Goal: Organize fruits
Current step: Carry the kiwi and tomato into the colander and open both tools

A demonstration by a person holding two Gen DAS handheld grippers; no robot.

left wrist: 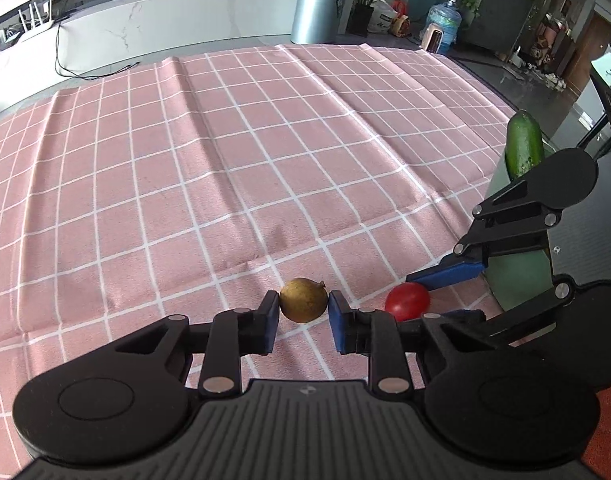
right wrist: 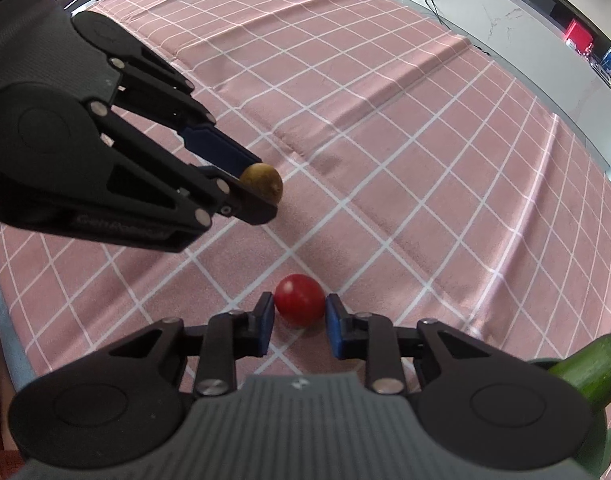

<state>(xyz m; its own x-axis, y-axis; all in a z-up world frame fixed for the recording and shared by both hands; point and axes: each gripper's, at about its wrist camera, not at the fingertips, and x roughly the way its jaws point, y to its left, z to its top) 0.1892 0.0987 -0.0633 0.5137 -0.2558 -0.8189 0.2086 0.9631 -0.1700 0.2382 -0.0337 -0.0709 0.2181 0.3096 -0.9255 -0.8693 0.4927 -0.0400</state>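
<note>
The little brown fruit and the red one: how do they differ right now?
The brown fruit is dull yellow-brown with a small stem nub; the red fruit is smooth and glossy. The brown fruit sits between the fingers of the left gripper, which touch both its sides; the red fruit sits between those of the right gripper, with a slight gap on its left. Both are small, round, and on the pink checked cloth.
</note>
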